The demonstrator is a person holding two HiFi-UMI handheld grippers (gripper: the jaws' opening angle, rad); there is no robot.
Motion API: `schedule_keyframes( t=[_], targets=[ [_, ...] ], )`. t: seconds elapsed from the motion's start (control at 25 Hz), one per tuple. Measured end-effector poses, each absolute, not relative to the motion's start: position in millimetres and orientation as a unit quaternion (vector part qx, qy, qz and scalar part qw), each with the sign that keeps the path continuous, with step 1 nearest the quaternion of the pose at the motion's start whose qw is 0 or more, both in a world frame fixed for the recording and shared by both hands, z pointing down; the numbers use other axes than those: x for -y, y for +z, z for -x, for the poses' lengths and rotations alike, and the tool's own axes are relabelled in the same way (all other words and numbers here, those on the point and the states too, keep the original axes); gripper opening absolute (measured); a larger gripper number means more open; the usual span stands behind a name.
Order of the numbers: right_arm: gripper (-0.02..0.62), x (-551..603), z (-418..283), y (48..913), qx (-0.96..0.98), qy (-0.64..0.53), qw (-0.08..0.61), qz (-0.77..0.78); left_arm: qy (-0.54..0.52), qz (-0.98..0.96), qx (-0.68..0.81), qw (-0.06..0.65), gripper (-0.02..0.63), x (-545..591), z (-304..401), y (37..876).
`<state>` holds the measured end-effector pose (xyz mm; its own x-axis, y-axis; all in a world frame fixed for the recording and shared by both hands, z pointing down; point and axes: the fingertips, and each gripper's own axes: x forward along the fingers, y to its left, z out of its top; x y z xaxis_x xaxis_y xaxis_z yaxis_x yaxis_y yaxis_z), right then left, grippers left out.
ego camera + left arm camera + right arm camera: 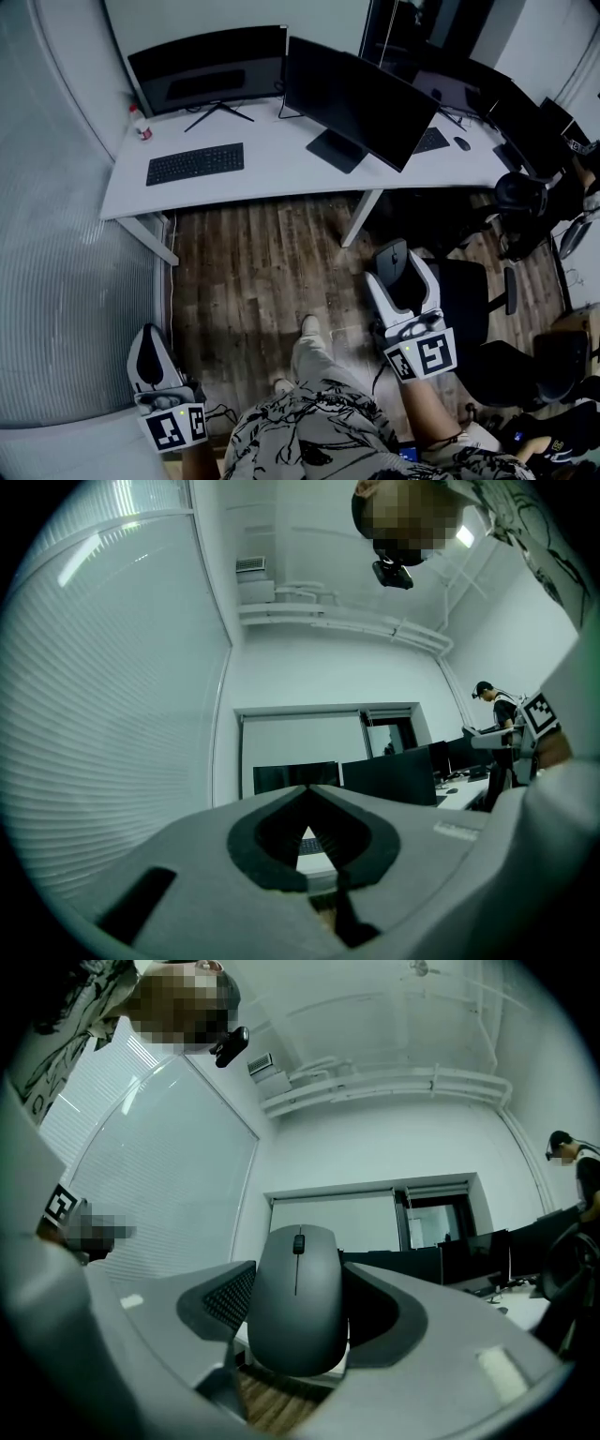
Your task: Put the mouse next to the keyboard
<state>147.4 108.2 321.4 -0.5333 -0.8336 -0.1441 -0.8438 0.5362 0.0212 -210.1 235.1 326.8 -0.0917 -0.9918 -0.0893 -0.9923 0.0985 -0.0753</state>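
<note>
A dark grey mouse sits upright between the jaws of my right gripper, which is shut on it. It hangs over the wooden floor, well short of the white desk. The black keyboard lies on the desk's left part, in front of the left monitor. My left gripper is low at the left near the glass wall, its jaw tips meeting with nothing between them.
A second monitor stands right of the keyboard, and a small bottle at the desk's far left. A black office chair is right of my right gripper. Another desk at the right holds a keyboard and a mouse.
</note>
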Motion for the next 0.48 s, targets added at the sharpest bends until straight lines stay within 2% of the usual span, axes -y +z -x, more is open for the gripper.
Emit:
schedule_keyframes(
  t=[0.48],
  targets=[
    [0.302,-54.6,-150.0,326.6,-0.874,0.043,0.051,0.482,-0.001,0.673,-0.738,0.051,-0.006,-178.7,210.6,333.0]
  ],
)
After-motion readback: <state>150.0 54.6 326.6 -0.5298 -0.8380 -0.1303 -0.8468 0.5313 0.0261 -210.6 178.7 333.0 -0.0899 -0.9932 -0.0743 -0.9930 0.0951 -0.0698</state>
